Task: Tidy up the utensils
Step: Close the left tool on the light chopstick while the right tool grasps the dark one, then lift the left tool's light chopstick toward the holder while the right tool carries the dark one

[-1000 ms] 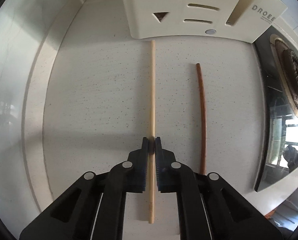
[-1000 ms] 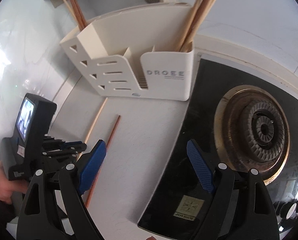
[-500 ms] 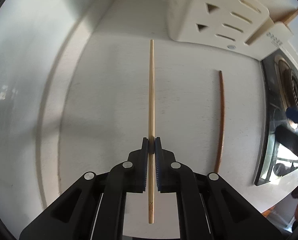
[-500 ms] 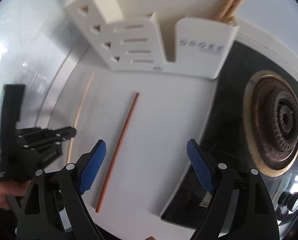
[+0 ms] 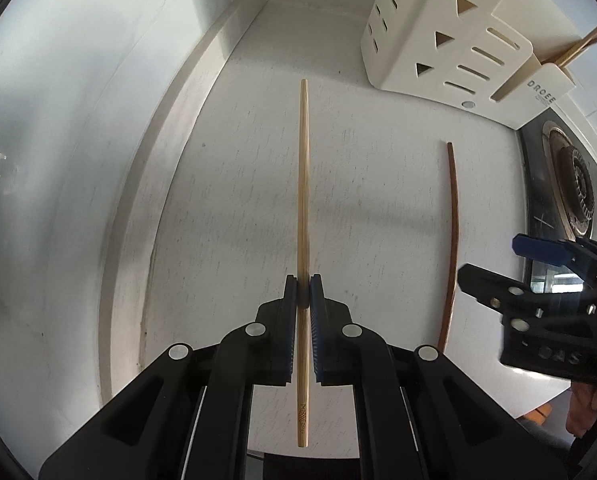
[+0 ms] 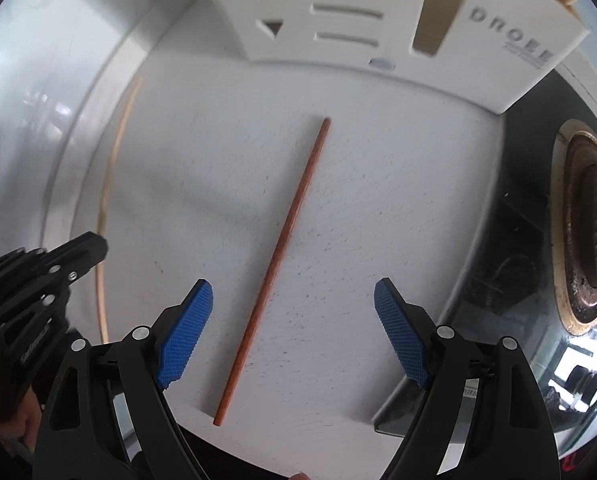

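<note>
White speckled countertop (image 5: 234,208) fills both views, meeting a pale glossy wall (image 5: 58,120) on the left and a black glass hob (image 6: 510,208) with a rusty gas burner (image 6: 594,248) on the right. At the far edge stands a cream utensil holder (image 5: 438,52) with triangular and slotted cut-outs; its upper part runs out of the picture in both views, and only the tips of a few wooden sticks (image 5: 582,44) show behind its lettered compartment, so what else it contains cannot be told.

Clamped between the closed fingers of the left gripper (image 5: 303,292) is a light bamboo chopstick (image 5: 304,184). Its long axis runs straight away from the camera, tapered tip toward the wall corner, thick stamped end back past the fingers. Whether it clears the counter cannot be told for certain.

Alone on the counter lies a reddish-brown chopstick (image 6: 278,256), in front of the holder, one end pointing at the holder, the other near the counter's front edge. The right gripper (image 6: 294,332) hangs above it with blue pads (image 6: 186,332) spread wide on either side, not touching it. From this side the bamboo chopstick is only a blurred pale streak at the left.
</note>
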A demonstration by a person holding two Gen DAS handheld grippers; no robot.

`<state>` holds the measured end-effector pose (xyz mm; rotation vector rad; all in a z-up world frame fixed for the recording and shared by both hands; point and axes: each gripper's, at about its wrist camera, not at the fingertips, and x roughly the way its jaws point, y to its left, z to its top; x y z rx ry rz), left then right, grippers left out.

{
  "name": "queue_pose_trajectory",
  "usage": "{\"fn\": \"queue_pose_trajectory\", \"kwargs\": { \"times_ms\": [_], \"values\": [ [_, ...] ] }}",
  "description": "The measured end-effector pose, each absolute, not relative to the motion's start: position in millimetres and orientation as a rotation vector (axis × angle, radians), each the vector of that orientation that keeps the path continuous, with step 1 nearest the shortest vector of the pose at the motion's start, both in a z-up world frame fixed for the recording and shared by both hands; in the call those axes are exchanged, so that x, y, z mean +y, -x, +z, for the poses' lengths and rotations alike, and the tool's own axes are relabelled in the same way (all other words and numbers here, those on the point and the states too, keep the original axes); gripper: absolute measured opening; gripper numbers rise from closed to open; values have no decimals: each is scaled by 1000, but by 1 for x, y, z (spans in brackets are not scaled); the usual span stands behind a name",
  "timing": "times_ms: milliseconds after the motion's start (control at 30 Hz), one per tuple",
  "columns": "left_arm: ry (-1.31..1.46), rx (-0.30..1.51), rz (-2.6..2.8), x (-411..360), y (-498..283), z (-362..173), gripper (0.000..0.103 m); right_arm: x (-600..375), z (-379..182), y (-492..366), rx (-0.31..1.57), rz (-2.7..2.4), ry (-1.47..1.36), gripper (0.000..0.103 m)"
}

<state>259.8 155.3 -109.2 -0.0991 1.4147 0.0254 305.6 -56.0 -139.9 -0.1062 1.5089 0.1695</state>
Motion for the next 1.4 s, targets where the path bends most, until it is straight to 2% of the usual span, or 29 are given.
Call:
{"fn": "queue_pose_trajectory", "kwargs": {
  "times_ms": [133, 300, 500, 833, 967, 1400],
  "values": [
    [99, 1411, 18, 145, -259, -120, 6, -50, -149, -312, 1569, 129, 125, 83],
    [108, 1402, 13, 147, -261, -122, 6, -41, -163, -318, 1650, 101, 120, 69],
    [131, 1384, 23, 154, -253, -119, 6, -30, -167, -321, 1682, 67, 173, 60],
    [137, 1388, 24, 154, -248, -123, 6, -24, -167, -336, 1732, 77, 279, 18],
    [141, 1392, 26, 153, -250, -123, 6, -34, -166, -344, 1748, 95, 219, 9],
    [144, 1364, 28, 143, -243, -109, 6, -50, -146, -343, 1705, 234, 168, 7]
  ]
}}
